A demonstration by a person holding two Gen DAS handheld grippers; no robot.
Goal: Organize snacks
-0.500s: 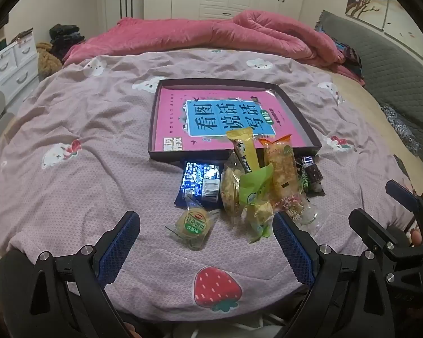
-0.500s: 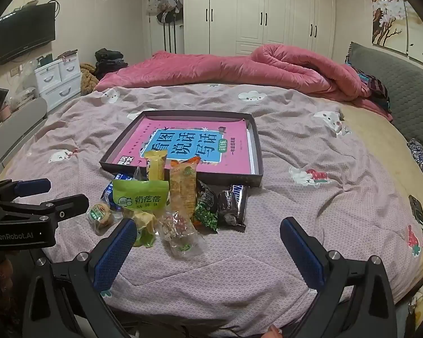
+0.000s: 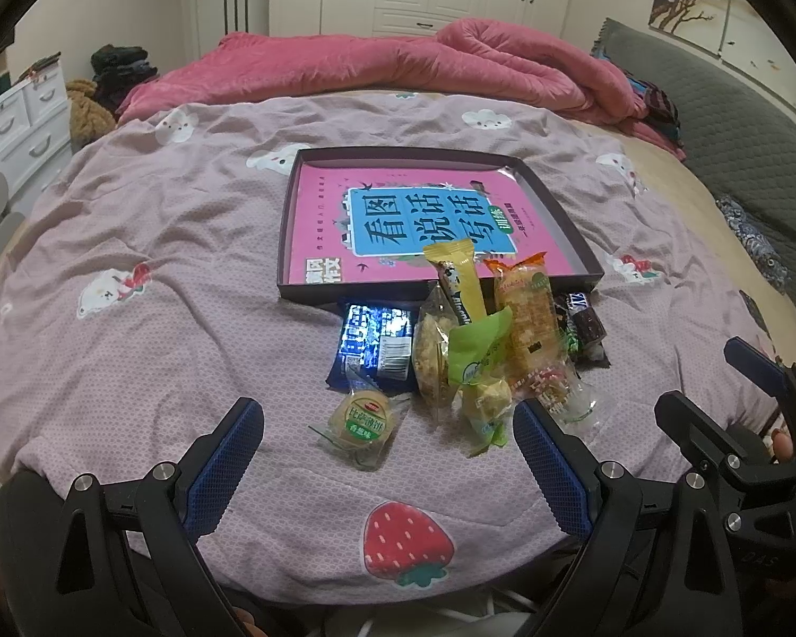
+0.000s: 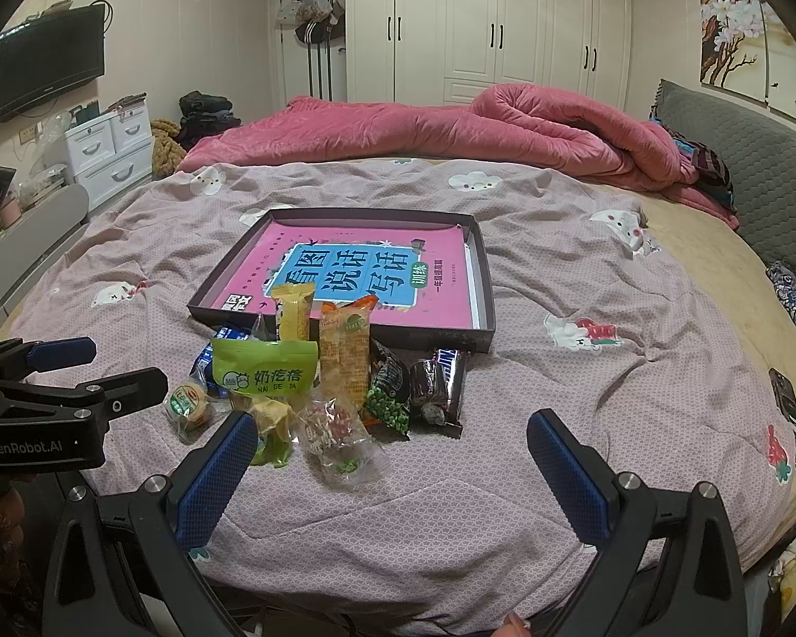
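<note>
Honestly, with both my left gripper (image 3: 387,456) and right gripper (image 4: 392,470) wide open and empty, I risk pinching two of the heaped snacks (image 4: 313,387) at once.

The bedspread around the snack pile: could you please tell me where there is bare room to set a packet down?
Bare bedspread lies left of the tray and the blue packet, and right of the chocolate bar. The tray holds only a pink book. The snack pile against the tray's near wall is crowded.
</note>
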